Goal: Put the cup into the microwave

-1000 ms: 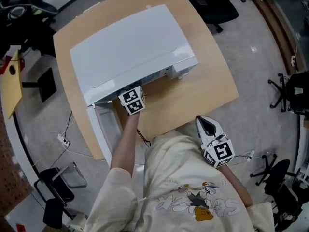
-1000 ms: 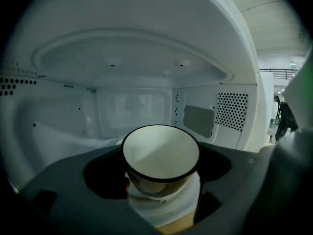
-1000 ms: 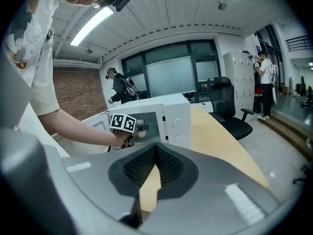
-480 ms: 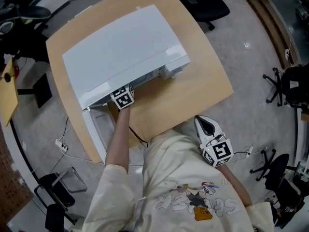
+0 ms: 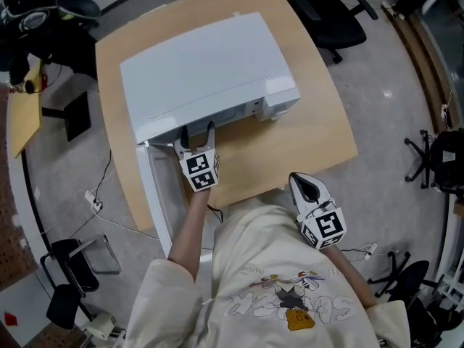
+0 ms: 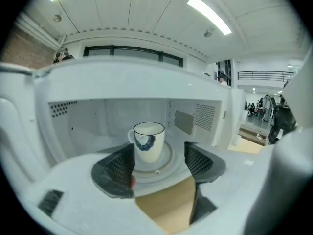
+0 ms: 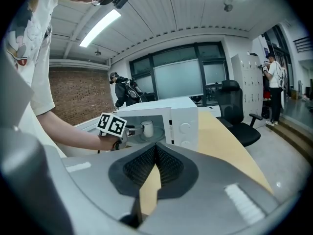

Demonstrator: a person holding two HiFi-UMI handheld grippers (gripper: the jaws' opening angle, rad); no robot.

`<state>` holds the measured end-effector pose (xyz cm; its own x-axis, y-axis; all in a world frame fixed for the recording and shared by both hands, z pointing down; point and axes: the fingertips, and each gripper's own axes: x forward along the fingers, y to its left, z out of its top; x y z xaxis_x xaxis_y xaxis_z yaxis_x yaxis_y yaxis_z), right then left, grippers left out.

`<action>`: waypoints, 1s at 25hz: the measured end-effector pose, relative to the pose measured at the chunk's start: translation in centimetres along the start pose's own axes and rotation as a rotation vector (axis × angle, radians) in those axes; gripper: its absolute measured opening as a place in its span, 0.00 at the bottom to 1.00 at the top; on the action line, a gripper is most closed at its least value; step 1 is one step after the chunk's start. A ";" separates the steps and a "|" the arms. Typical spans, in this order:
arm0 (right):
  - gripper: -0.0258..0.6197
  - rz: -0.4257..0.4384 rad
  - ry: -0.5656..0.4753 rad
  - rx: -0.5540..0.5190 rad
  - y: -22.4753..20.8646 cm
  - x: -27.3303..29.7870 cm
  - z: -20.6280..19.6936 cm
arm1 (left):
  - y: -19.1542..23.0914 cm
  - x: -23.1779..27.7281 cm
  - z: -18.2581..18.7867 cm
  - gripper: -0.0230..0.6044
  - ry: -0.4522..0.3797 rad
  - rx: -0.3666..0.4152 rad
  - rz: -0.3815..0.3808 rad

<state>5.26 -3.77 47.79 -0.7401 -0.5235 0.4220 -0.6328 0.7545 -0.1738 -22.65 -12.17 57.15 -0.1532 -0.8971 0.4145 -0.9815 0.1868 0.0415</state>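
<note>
A white cup [image 6: 148, 141] with a blue mark stands upright on the glass turntable [image 6: 166, 161] inside the open white microwave [image 5: 206, 67]. My left gripper [image 6: 159, 166] is just outside the cavity's mouth. Its jaws are closing with nothing between them, and the cup sits beyond the tips, untouched. In the head view the left gripper [image 5: 196, 131] points at the microwave's front. From the right gripper view I see the cup [image 7: 146, 128] inside the microwave [image 7: 182, 122]. My right gripper [image 5: 304, 187] stays near the person's body at the table's edge, its jaws together and empty.
The microwave door [image 5: 156, 194] hangs open to the left of my left arm. The wooden table [image 5: 312, 122] has bare surface to the right of the microwave. Office chairs [image 5: 330, 13] stand beyond the table. A cable [image 5: 109, 223] lies on the floor.
My left gripper has pulled back out of the microwave toward the person, and its fingers now show in front of the opening. The right gripper has stayed in place.
</note>
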 end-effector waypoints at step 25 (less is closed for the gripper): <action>0.05 0.326 -0.001 -0.093 8.3 7.8 1.5 | -6.9 -19.9 2.0 0.04 0.071 -0.108 -0.031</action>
<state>-6.12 -2.21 48.34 -0.9005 -0.2488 0.3566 -0.3392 0.9151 -0.2181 -13.07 3.56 46.82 -0.1106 -0.8734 0.4743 -0.9671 0.2045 0.1511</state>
